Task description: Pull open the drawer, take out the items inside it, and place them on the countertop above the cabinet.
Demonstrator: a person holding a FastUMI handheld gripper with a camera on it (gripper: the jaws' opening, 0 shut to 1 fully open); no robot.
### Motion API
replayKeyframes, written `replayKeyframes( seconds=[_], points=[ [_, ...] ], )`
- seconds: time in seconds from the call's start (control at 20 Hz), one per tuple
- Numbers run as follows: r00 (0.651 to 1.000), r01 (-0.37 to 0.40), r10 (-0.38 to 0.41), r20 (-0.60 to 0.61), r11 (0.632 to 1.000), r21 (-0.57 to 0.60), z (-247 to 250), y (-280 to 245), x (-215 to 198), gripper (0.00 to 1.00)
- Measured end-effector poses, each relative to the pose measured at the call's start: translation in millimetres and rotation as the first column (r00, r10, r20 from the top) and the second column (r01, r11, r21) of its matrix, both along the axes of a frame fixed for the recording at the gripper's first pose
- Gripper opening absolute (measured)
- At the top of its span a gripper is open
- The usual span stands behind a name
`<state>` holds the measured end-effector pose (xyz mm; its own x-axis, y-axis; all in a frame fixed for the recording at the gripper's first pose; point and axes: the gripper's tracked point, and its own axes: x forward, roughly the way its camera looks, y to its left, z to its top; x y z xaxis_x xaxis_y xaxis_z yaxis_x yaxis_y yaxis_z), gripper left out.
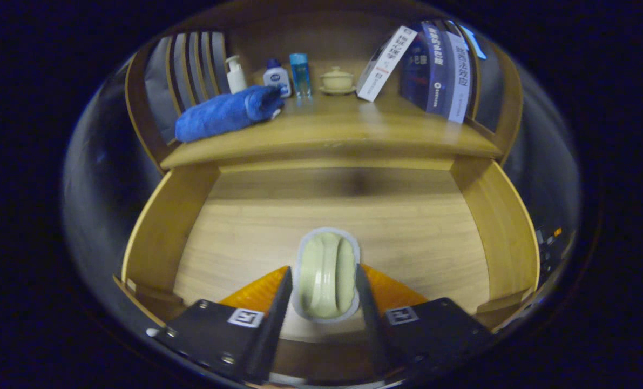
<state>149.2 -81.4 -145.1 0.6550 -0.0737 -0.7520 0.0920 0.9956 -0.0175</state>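
The wooden drawer (162, 232) stands pulled open below the countertop (343, 135). A pale green oval item in a clear wrapper (326, 254), like a bar of soap, sits between my fingers over the front part of the drawer floor. Both fingers press against its sides, so my gripper (323, 268) is shut on it. I cannot tell whether it rests on the drawer floor or is lifted off it. A rolled blue towel (224, 113) lies on the left of the countertop.
At the back of the countertop stand a white pump bottle (236, 75), a white bottle with a blue cap (276, 78), a clear blue bottle (300, 74) and a small lidded pot (336, 81). Boxes (434, 70) lean at the right. Bare wood lies mid-counter.
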Motion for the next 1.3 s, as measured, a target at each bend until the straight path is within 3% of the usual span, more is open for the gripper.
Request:
replayKeyframes(
  seconds=[0.1, 0.2, 0.25, 0.45, 0.6, 1.0, 1.2, 1.3],
  points=[
    [0.999, -0.012, 0.015, -0.05, 0.997, 0.071, -14.0, 16.7, -1.4, 0.2],
    [1.0, -0.002, 0.001, 0.009, 0.998, 0.057, -1.7, 11.7, 8.2, 0.21],
    [0.999, -0.007, 0.006, 0.034, 0.999, 0.031, -3.3, 8.0, 12.7, 0.12],
    [0.986, -0.086, 0.085, 0.145, 0.996, -0.003, 13.2, 20.4, 2.8, 0.13],
    [0.962, -0.074, 0.071, 0.265, 0.997, 0.001, 45.0, 21.0, 0.3, 0.12],
    [0.805, -0.037, 0.034, 0.592, 0.999, -0.006, 171.5, 22.7, 29.2, 0.12],
    [0.754, 0.021, -0.007, 0.657, 1.0, -0.012, 205.0, 8.3, 70.5, 0.12],
    [0.745, 0.049, -0.041, 0.666, 0.999, 0.007, 208.4, 2.2, 91.1, 0.12]
  ],
)
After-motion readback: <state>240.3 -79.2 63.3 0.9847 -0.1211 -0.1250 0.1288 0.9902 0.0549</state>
